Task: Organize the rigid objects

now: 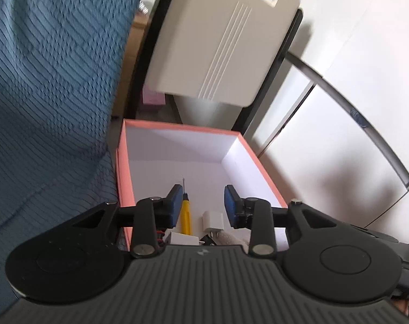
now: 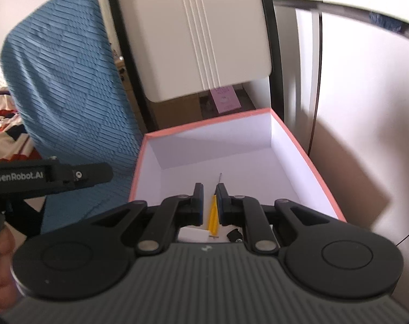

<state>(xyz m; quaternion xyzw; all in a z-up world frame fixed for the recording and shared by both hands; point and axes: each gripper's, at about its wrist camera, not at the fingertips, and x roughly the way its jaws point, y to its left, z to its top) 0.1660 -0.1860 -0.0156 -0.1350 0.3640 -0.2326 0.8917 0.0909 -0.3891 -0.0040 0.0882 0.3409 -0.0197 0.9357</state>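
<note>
A pink box with a white inside (image 1: 261, 167) (image 2: 307, 159) stands open on a blue seat. In it lie a yellow screwdriver (image 1: 185, 216) (image 2: 213, 214), a white charger plug (image 1: 213, 220) and other small items half hidden by the gripper bodies. My left gripper (image 1: 203, 206) is open and empty above the near end of the box. My right gripper (image 2: 209, 202) hovers over the screwdriver with its jaws a narrow gap apart, holding nothing.
A blue quilted chair back (image 1: 47, 75) (image 2: 66, 86) rises on the left. A beige chair back (image 1: 220, 40) (image 2: 201, 35) stands behind the box. White panels (image 1: 339, 140) are on the right. The left gripper's body (image 2: 45, 176) shows in the right wrist view.
</note>
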